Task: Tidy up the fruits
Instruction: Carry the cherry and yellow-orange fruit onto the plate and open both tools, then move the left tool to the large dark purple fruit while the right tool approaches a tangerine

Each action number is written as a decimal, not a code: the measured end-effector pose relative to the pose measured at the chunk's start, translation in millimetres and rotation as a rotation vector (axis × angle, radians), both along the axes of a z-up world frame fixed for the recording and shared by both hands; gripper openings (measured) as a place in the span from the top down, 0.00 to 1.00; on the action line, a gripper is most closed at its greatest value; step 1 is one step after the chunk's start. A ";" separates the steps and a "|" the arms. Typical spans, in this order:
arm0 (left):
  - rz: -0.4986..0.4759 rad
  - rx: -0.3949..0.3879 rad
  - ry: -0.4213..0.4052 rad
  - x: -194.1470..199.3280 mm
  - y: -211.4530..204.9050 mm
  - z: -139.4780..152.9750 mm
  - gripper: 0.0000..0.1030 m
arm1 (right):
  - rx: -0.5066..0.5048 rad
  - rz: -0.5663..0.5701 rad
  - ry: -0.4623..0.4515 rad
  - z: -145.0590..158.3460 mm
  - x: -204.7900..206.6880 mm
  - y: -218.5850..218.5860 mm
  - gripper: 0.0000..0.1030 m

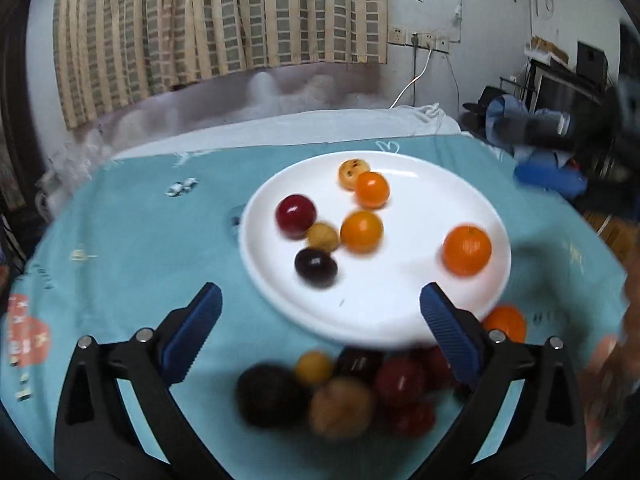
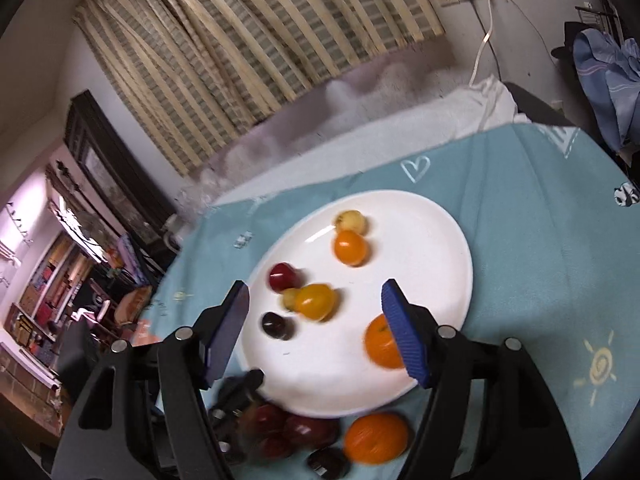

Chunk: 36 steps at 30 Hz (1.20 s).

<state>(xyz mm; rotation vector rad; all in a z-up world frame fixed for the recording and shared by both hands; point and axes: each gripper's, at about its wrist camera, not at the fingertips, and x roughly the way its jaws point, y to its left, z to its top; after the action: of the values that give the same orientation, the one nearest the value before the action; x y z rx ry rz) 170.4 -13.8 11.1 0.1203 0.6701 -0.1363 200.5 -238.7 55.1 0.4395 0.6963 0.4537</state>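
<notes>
Both tongs tilted down over the fruit, jaws apart and empty.

Beneath the left gripper (image 1: 320, 304), a blurred fruit pile (image 1: 340, 392), perhaps seven pieces, lies on the teal cloth (image 1: 120, 240). Beyond both it and the right gripper (image 2: 314, 302), the white plate (image 1: 400, 312) carries seven: three oranges, two yellowish, one red, one dark.

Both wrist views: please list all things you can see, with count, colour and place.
plate: one, white, on the cloth
fruits on plate: seven; large orange nearest, alone
loose fruits: blurred pile, red, dark, orange, on cloth before the plate
tablecloth: one, light blue, printed
curtain: one, beige striped, behind
wall sockets: white, right of curtain
left gripper: blue pads, open, empty
right gripper: blue pads, open, empty
</notes>
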 end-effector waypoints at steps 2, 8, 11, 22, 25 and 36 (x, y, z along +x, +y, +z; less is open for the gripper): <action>0.015 0.041 -0.022 -19.8 6.4 -1.8 0.02 | -0.004 -0.001 -0.033 9.3 -19.3 1.0 0.30; 0.047 0.046 -0.020 -61.2 32.4 -16.5 0.02 | -0.102 -0.041 -0.105 -11.5 -77.9 -2.2 0.15; 0.046 -0.028 0.000 -64.0 42.5 -19.8 0.02 | -0.219 -0.076 -0.115 -29.9 -82.7 0.8 0.15; 0.108 -0.089 0.125 -37.4 63.6 -35.9 0.02 | -0.286 -0.074 0.028 -64.2 -55.1 -4.0 0.15; 0.106 -0.060 0.133 -32.0 59.6 -38.5 0.02 | -0.308 -0.073 0.058 -72.3 -53.6 -3.0 0.15; 0.128 -0.160 0.225 -1.3 83.8 -50.0 0.02 | -0.388 0.009 0.081 -86.2 -54.8 14.1 0.33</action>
<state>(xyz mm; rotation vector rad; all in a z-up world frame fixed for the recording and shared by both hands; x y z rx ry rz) 169.1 70.0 -38.8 -0.0935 0.8863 -0.0807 145.7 -224.6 -31.1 0.0895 0.8439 0.3001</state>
